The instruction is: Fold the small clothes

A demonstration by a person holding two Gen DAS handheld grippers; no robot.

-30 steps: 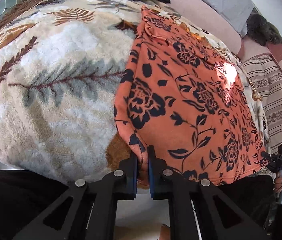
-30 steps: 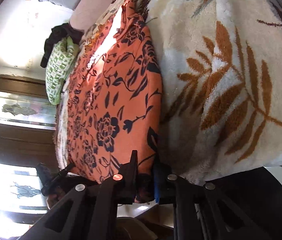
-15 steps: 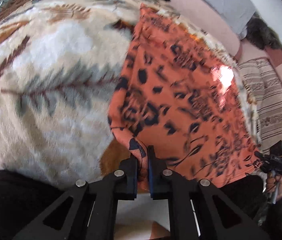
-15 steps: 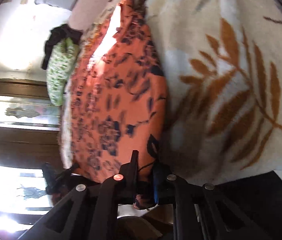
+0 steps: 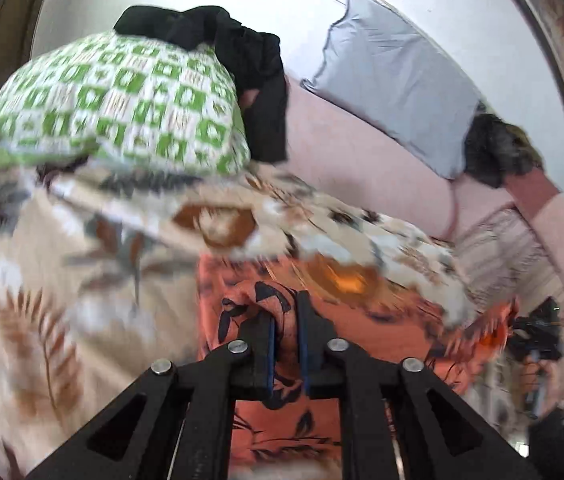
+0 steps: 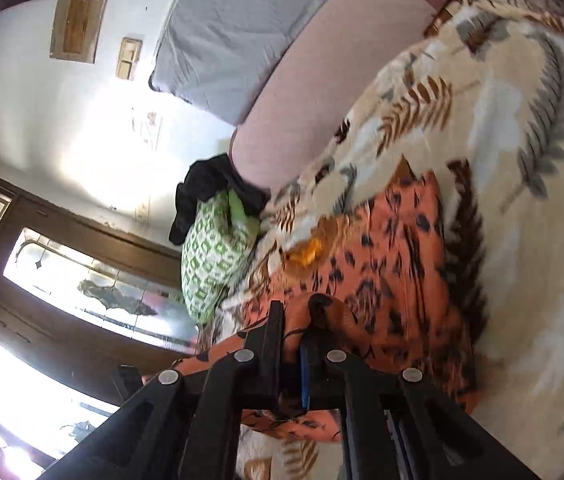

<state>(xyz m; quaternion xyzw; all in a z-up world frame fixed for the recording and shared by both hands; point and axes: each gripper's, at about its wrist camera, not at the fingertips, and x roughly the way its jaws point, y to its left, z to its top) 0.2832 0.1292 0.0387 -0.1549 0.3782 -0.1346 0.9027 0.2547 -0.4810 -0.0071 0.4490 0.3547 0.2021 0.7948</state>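
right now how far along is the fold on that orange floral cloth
Early. Done: both grippers have their grip, the left gripper and the right gripper each shut on an edge of the orange floral cloth. In hand: that held edge is raised above the leaf-print blanket, with cloth bunched under it, so the first fold looks underway. Left: laying the edge down, releasing, and any further folds.

A pink sofa (image 5: 346, 160) carries everything here. Over its seat lies a fluffy cream blanket (image 5: 62, 280) with brown and grey leaf prints. On the blanket lies an orange cloth (image 6: 394, 280) with dark flowers, partly doubled over itself. At the far end of the blanket rests a green and white pillow (image 5: 122, 108), with a black garment (image 5: 242, 64) draped on top. A grey cushion (image 5: 394, 84) leans on the backrest.
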